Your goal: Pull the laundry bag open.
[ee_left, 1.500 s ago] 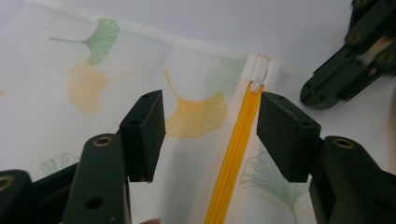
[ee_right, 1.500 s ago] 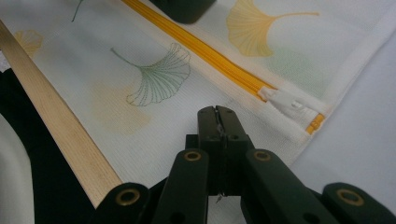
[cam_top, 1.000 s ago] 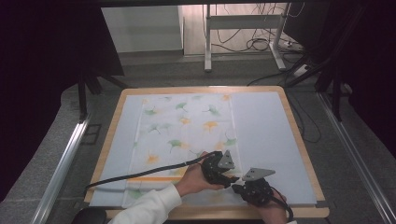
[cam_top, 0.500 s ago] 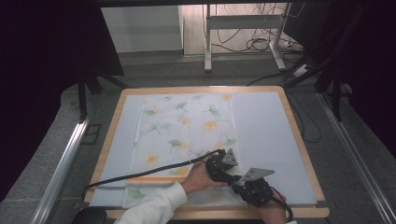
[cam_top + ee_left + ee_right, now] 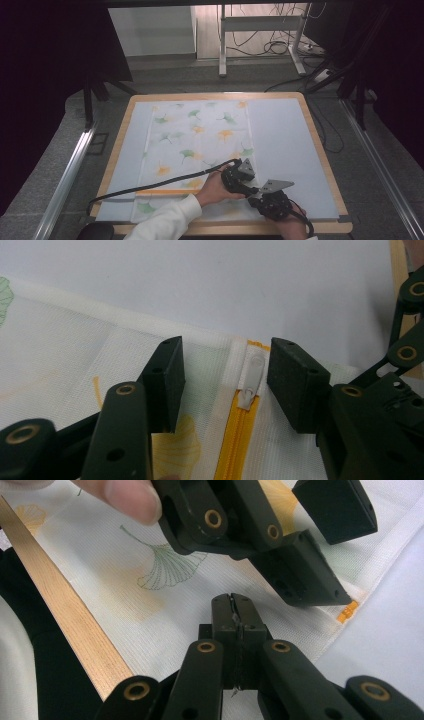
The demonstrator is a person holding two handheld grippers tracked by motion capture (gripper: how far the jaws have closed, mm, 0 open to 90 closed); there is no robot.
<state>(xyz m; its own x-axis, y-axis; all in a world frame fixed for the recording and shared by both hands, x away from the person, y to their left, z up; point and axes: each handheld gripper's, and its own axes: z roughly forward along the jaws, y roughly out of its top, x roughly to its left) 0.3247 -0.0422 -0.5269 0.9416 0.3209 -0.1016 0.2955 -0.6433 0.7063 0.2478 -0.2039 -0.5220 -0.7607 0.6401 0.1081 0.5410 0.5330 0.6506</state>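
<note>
**Grippers meet at the zipper end of the mesh bag**

Mesh bag (image 5: 197, 145) with a leaf print lies flat on the pale blue mat (image 5: 285, 135) of the wooden-edged table (image 5: 320, 150), reaching from the far side to the near edge. Its orange zipper (image 5: 237, 435) runs along the near part, and I see the white zipper pull (image 5: 251, 380) sitting almost at the zipper's end, close to the bag's right edge.

My left gripper (image 5: 225, 377) hovers over that spot with its 2 jaws apart, 1 on each side of the pull; they have just been closing in, yet neither pad touches the pull. In the high view this gripper (image 5: 240, 175) is at the near right corner of the bag.

My right gripper (image 5: 233, 611) is just beside it, nearer to me. Its jaws are pressed tight together, pinching a fold of the bag's fabric near the zipper end.
</note>
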